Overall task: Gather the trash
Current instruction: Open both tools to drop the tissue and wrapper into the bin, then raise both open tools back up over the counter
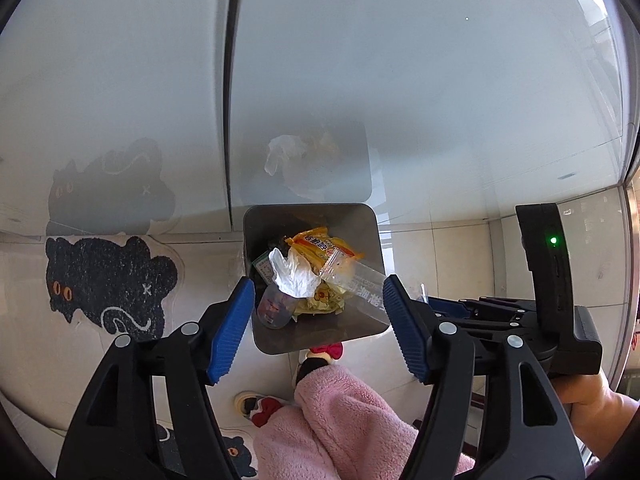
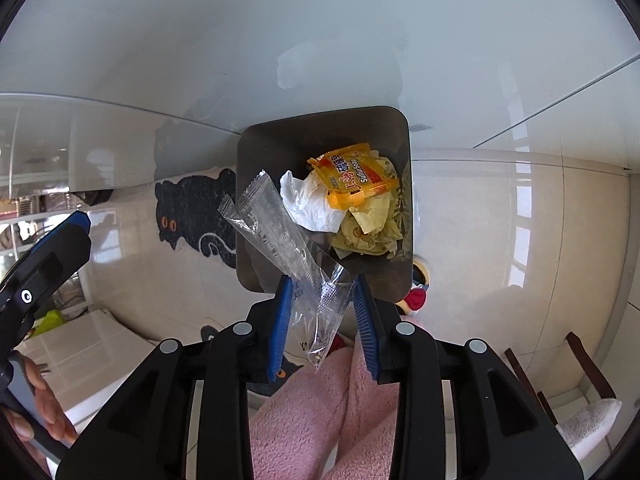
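A dark square trash bin (image 1: 360,240) (image 2: 256,168) stands on the tiled floor by a white cabinet. It holds an orange snack packet (image 1: 324,249) (image 2: 354,178), crumpled white tissue (image 1: 294,276) (image 2: 310,202), yellow wrappers (image 2: 370,222) and a small clear cup (image 1: 274,306). A clear plastic wrapper (image 2: 280,228) (image 1: 362,284) hangs over the bin's near edge, between the blue pads of my right gripper (image 2: 323,312), whose jaws stand apart around it. My left gripper (image 1: 320,322) is open and empty above the bin's near rim.
A black cat-shaped mat (image 1: 104,284) (image 2: 200,212) lies on the floor left of the bin. The person's pink fleece legs (image 1: 336,420) and slippers (image 1: 256,402) are below the grippers. A wooden chair (image 2: 560,372) stands at the right.
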`<state>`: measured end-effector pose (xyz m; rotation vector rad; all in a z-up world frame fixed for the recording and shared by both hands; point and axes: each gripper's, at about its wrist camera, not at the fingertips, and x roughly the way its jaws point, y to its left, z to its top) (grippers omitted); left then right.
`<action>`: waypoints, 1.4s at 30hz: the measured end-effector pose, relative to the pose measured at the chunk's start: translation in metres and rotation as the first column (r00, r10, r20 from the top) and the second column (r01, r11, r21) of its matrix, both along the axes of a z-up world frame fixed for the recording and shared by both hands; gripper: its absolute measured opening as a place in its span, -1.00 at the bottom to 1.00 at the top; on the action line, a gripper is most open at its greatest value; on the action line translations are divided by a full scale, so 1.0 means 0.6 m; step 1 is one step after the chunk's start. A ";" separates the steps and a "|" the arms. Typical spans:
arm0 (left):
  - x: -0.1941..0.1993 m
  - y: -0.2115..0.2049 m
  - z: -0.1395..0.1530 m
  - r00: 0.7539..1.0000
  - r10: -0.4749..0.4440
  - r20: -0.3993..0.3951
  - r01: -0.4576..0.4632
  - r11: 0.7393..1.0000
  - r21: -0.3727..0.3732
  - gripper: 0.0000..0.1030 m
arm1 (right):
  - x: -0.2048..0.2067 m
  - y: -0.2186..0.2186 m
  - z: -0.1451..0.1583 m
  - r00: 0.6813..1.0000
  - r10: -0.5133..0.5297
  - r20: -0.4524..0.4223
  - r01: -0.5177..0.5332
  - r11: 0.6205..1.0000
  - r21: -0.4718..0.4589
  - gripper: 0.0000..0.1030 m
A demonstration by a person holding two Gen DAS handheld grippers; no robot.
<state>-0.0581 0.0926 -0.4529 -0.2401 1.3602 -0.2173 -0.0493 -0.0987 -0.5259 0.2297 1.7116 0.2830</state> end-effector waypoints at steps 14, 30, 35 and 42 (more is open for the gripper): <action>-0.032 0.023 0.095 0.997 0.037 0.066 -0.036 0.999 -0.007 0.27 | 0.012 0.003 0.078 0.998 -0.027 0.052 0.025 0.998 0.053 0.05; -0.081 0.011 0.333 0.964 -0.016 0.266 0.011 1.000 0.021 0.79 | -0.038 -0.106 0.394 0.949 -0.059 0.310 0.028 0.994 0.102 0.94; -0.058 -0.016 0.420 0.921 -0.078 0.382 0.068 0.997 0.040 0.81 | -0.015 -0.147 0.502 0.887 -0.077 0.454 0.037 0.995 0.097 0.94; 0.034 -0.044 0.491 0.864 -0.103 0.492 0.085 0.995 0.059 0.83 | 0.087 -0.186 0.589 0.806 -0.116 0.581 0.077 0.993 0.092 0.94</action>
